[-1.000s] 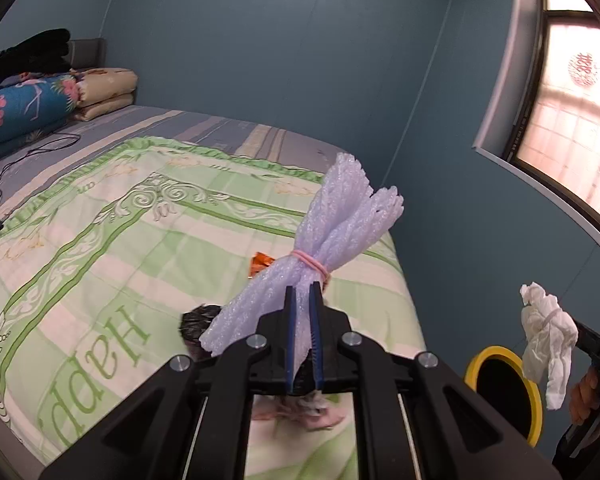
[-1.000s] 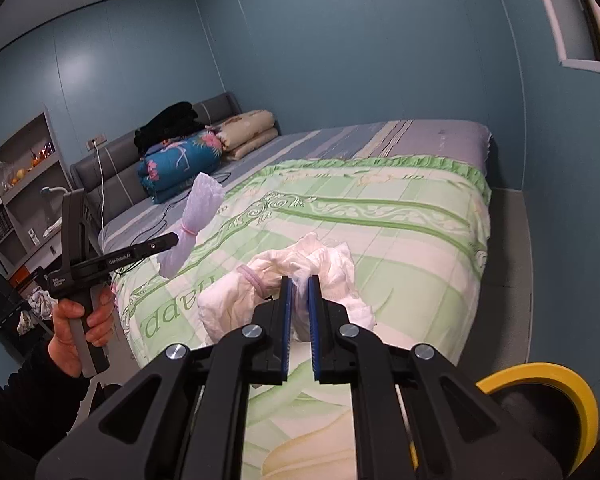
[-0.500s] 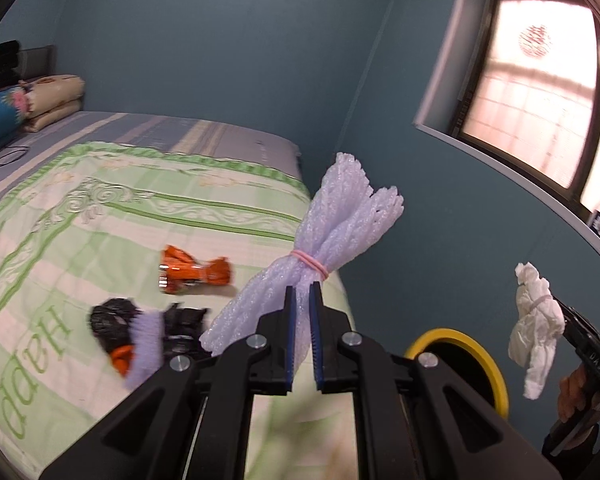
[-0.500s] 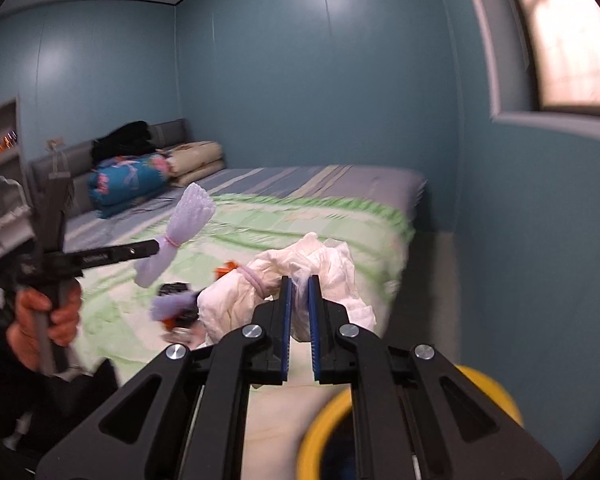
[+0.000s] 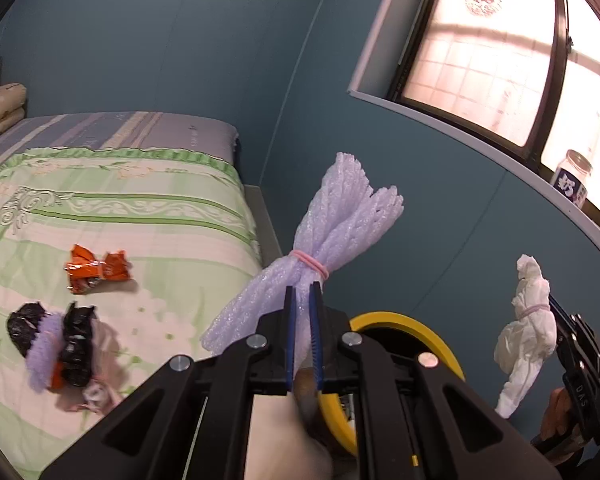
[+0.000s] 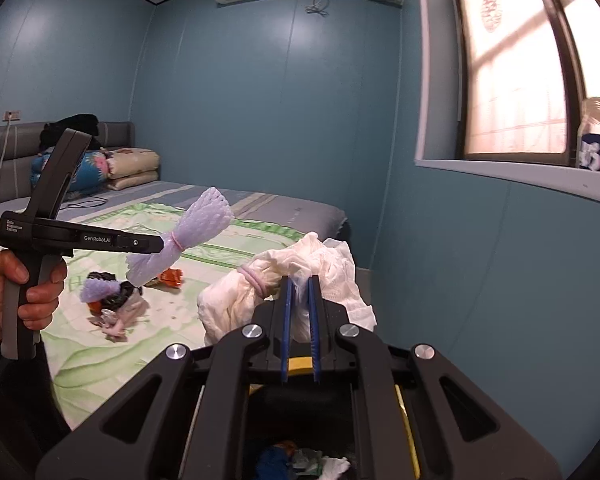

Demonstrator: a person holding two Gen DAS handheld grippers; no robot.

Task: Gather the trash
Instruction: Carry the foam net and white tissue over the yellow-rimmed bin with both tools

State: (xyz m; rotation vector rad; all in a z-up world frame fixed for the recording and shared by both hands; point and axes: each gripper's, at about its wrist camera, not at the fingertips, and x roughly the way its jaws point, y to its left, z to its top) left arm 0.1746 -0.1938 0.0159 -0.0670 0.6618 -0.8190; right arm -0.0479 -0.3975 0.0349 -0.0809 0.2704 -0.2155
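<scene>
My left gripper is shut on a lilac foam-net bundle tied with a pink band; it also shows in the right wrist view. My right gripper is shut on a white crumpled paper bundle, also seen in the left wrist view. Both are held in the air beside the bed, near a black bin with a yellow rim; the right gripper is right above it. An orange wrapper and a pile of black, lilac and pink scraps lie on the green quilt.
The bin holds blue and white scraps. A glass jar stands on the window sill. Folded bedding lies at the bed's head. The blue wall is close on the right.
Both grippers have swung right, away from the bed and toward the bin, each still holding its bundle. The bin now lies under the right gripper.
</scene>
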